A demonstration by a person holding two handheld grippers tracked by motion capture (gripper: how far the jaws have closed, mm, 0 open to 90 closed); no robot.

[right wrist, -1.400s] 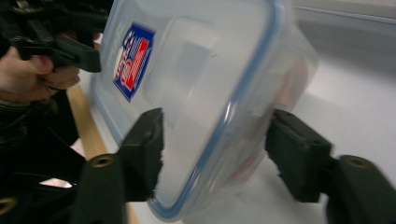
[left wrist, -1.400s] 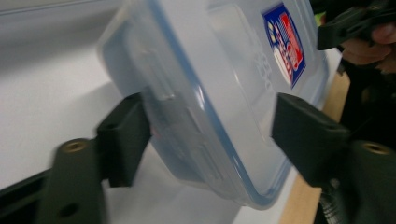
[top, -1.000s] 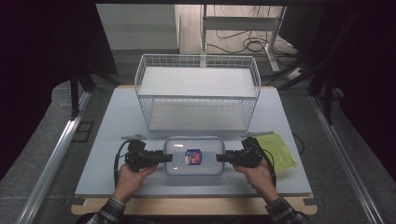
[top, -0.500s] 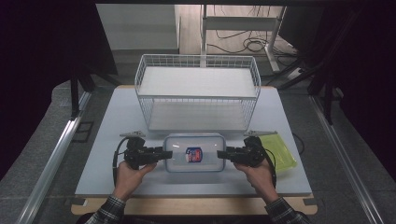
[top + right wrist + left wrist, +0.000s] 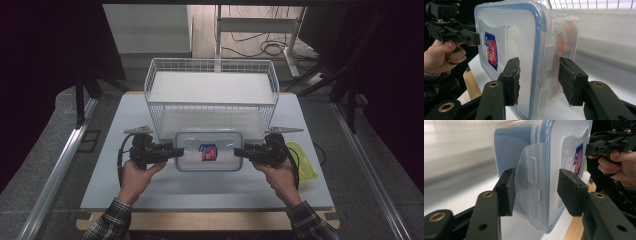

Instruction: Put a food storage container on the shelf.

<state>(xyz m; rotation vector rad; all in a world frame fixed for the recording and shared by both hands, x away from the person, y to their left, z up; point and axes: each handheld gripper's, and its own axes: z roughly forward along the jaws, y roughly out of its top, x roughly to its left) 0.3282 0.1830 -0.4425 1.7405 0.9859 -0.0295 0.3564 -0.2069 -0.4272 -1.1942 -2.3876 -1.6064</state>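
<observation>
Clear lidded container point(image 5: 208, 150) held at both short ends, near the table's point(image 5: 115, 130) near edge.
Left gripper point(image 5: 176, 151) clamps its left end, right gripper point(image 5: 239, 150) its right end — wire basket point(image 5: 212, 90) just beyond.

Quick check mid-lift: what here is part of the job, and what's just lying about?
In the job:
- plastic container
- left gripper on one end
- right gripper on the other end

Lying about:
- yellow-green item at the table's right edge
- wire basket behind, possibly the destination
</observation>
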